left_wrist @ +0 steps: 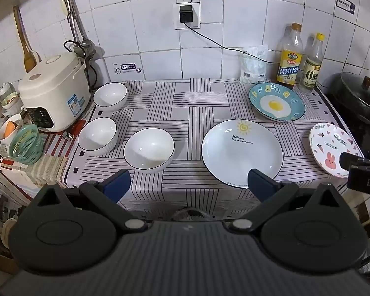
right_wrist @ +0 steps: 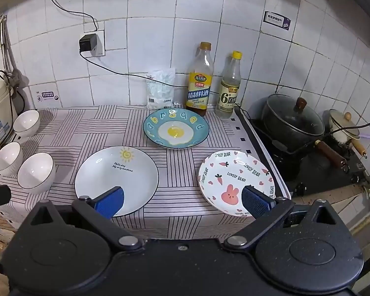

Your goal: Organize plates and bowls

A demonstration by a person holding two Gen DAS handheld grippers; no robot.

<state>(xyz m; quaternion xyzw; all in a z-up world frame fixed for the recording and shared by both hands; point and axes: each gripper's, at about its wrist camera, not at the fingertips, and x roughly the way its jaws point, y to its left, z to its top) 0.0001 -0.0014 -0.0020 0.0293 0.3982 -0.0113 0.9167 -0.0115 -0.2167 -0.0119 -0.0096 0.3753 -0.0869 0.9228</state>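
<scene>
Nothing looks sorted yet. On the striped cloth (left_wrist: 185, 103) the white sun plate (left_wrist: 241, 151) lies in the middle, the blue egg plate (left_wrist: 276, 102) behind it near the bottles, the pink rabbit plate (right_wrist: 235, 181) at the right edge; all three lie flat and apart. The three white bowls (left_wrist: 148, 149) (left_wrist: 97, 135) (left_wrist: 110, 95) stand singly at the left by the rice cooker (left_wrist: 53, 93). By this view, all the stacking remains. The left gripper (left_wrist: 188, 185) and right gripper (right_wrist: 182, 199) hover over the near edge, jaws spread wide, holding nothing.
</scene>
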